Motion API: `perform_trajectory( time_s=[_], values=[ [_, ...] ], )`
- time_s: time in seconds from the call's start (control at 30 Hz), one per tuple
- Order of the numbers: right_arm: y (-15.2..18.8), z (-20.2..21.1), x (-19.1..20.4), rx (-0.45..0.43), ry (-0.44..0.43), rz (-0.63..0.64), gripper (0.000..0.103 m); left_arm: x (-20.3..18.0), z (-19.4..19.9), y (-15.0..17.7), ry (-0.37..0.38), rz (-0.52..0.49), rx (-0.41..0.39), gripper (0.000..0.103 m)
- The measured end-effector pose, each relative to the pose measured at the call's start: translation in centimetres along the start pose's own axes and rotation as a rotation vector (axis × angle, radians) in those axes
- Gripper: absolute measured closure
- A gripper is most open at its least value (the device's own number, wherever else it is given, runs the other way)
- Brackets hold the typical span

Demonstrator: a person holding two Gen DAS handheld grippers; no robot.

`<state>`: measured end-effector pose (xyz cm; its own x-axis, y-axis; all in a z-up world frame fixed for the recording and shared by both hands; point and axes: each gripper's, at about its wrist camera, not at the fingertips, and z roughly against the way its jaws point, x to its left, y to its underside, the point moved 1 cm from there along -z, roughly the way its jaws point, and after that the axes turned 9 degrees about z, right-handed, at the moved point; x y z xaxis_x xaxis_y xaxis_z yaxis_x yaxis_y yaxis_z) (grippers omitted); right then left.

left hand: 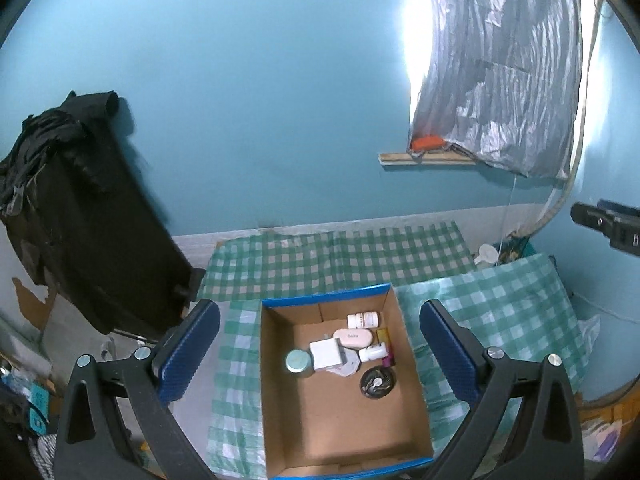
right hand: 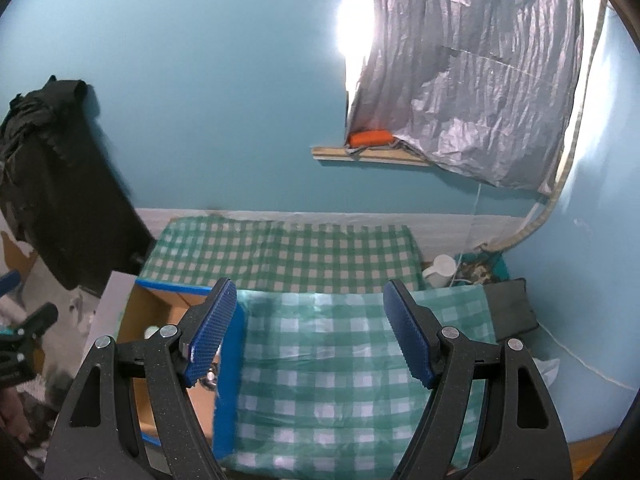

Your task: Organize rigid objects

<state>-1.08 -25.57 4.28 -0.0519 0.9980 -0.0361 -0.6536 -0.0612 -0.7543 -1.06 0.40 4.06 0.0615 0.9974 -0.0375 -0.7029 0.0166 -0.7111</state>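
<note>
A blue-rimmed cardboard box is sitting on the green checked cloth covering the worktop, and nothing is blocking its open top. Inside, toward the box's far wall, a white bottle, a pink case with writing too small to read, a white square block, a round teal-lidded jar and a dark disc are lying clustered. The left tongs are hanging wide above the box, holding nothing. The right tongs are gaping empty over the cloth beside the box. A crinkled silver sheet is hanging on the teal wall behind the box.
</note>
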Motion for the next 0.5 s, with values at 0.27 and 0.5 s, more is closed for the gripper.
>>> perform_trajectory(
  time_s=[0.27, 0.5],
  values=[
    [0.3, 0.1, -0.3, 0.004, -0.005, 0.002, 0.027, 0.0, 0.1, -0.4, -0.013, 0.056, -0.008, 0.001],
    [0.3, -0.1, -0.4, 0.007, -0.011, 0.005, 0.027, -0.9, -0.1, -0.4, -0.038, 0.059, -0.003, 0.001]
  ],
)
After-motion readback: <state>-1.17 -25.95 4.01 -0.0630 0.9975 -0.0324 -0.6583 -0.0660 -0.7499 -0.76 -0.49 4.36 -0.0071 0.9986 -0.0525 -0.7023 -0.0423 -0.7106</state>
